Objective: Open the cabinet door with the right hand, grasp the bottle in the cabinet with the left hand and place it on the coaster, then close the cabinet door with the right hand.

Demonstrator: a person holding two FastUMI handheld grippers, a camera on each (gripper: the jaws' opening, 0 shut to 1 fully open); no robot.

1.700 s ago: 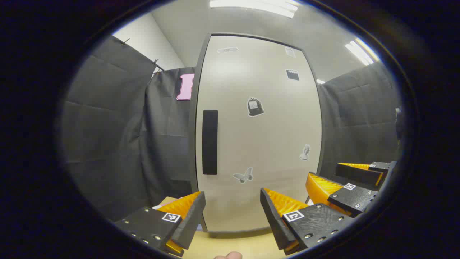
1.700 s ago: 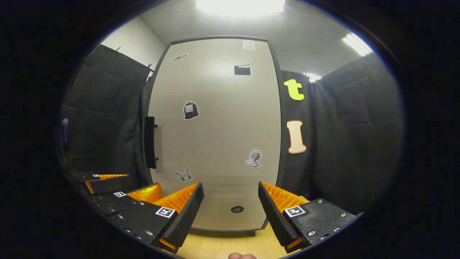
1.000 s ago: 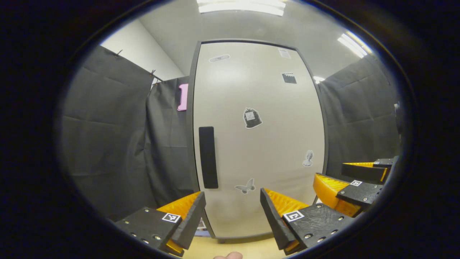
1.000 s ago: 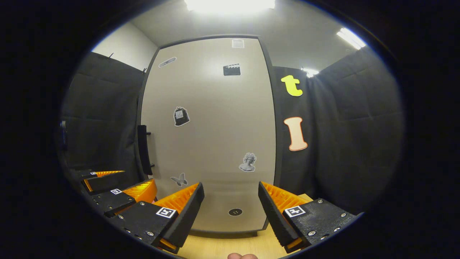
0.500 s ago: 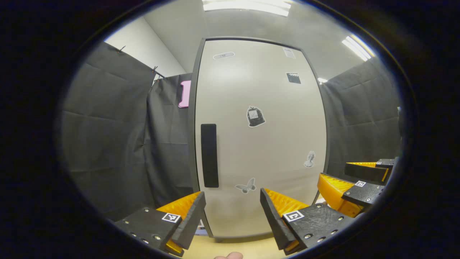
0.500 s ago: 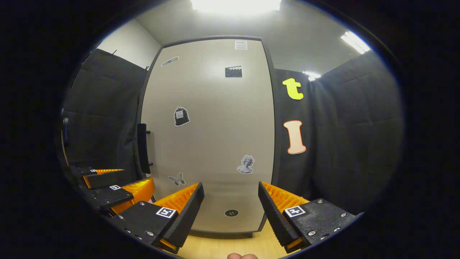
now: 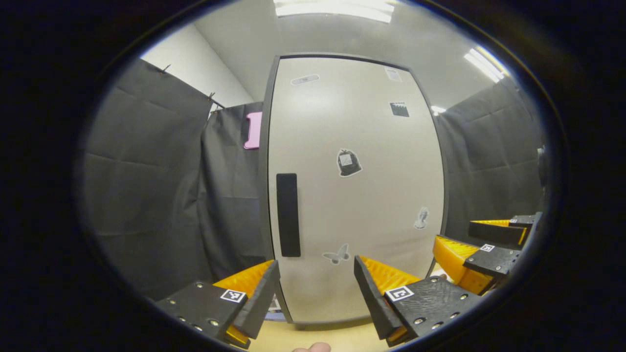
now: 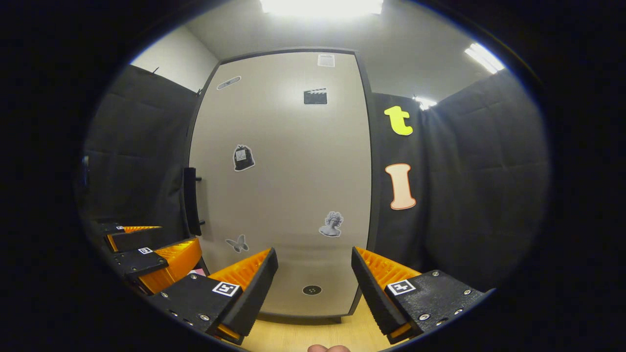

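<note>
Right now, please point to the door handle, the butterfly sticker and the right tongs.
door handle (image 7: 288, 215), left gripper view, middle of the bar.
butterfly sticker (image 8: 236, 243), right gripper view, its body.
right tongs (image 8: 314, 278), right gripper view, midway between fingertips.

The shut cabinet door (image 8: 288, 186) blocks the way in; its handle (image 8: 190, 200) stands unobstructed.

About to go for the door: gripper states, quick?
Left gripper: open, holding nothing.
Right gripper: open, holding nothing, facing the closed cabinet door.

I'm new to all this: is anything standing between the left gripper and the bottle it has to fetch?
Yes. The cabinet door is shut, so the bottle is behind it. The left gripper hangs open before it. The door's handle is untouched by the open right gripper.
</note>
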